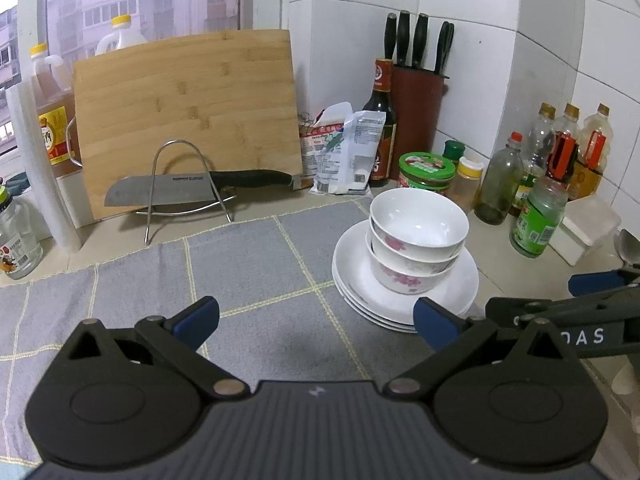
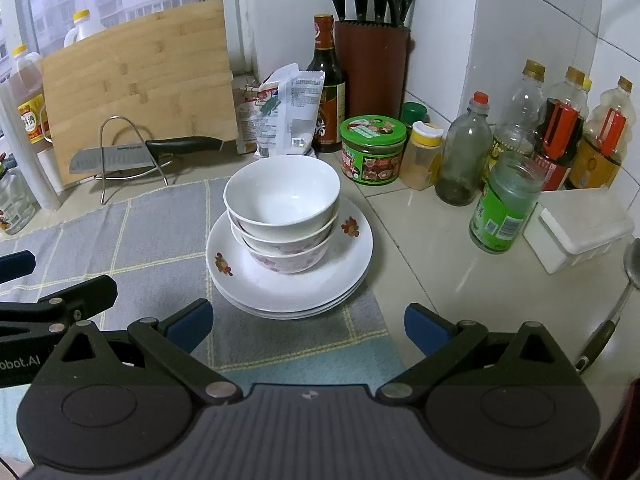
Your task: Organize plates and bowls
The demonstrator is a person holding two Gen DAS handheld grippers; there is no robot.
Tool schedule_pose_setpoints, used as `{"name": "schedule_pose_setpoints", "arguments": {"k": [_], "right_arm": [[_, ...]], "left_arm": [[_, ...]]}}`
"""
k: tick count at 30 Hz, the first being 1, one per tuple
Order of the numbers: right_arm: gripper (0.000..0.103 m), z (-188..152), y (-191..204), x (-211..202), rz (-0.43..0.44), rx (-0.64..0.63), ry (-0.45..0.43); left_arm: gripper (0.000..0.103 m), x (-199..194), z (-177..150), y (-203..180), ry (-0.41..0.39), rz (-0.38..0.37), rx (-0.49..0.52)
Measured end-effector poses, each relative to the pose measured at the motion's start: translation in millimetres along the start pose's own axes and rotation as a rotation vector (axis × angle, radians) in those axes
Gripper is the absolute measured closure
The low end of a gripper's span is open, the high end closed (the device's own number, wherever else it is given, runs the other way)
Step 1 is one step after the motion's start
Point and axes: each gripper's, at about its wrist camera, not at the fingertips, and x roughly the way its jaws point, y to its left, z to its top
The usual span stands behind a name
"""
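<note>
the lower plates (image 2: pixel 288 304) show only their rims under the nested bowls (image 2: pixel 282 200). left gripper (image 1: pixel 316 322) and right gripper (image 2: pixel 308 324) hover before the stack, fingers apart, empty.

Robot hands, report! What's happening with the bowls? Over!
Left gripper open, empty. Right gripper open, empty. Bowls stacked on plates, untouched. Nothing in the way.

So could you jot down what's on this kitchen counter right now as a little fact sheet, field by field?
surface: grey checked cloth on a pale counter
bowls: three bowls nested, upright
plates: stack of white plates under the bowls
left gripper: open, empty, short of the plates
right gripper: open, empty, facing the stack
behind: cutting board, kitchen knife on a wire rack
right side: sauce bottles, green-lidded jar
</note>
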Motion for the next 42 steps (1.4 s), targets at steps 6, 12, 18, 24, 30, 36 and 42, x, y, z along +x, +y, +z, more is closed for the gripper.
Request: {"name": "schedule_pose_setpoints", "arguments": {"k": [6,12,18,24,30,36,42], "right_arm": [[0.0,0.0,-0.1,0.1,-0.002,0.001,0.004],[0.0,0.3,-0.2,-0.1,-0.001,0.001,0.005],[0.0,0.7,-0.3,-0.2,-0.005,-0.002,0.005],[0.0,1.1,0.1,0.6,-0.006,-0.002,0.006],[0.0,2.1,-1.1,0.5,-0.007,-0.004,0.007],[0.0,2.7,-1.5,0.8,-0.008,-0.005,0.009],[0.0,3.5,-2.1,0.0,-0.011,-0.006,0.007]], "left_arm": [[0.0,0.1,-0.5,0.3,0.004,0.0,-0.002],[0.0,0.2,-0.3,-0.4,0.007,0.001,-0.005],[0.0,0.8,-0.3,-1.3,0.01,0.001,-0.007],[0.0,1.1,0.0,-1.7,0.012,0.004,-0.009],[0.0,1.4,0.8,-2.2,0.014,0.006,-0.009],[0.0,1.1,1.4,-2.4,0.013,0.006,-0.007],[0.0,1.2,1.5,-2.9,0.014,0.007,-0.008]]}}
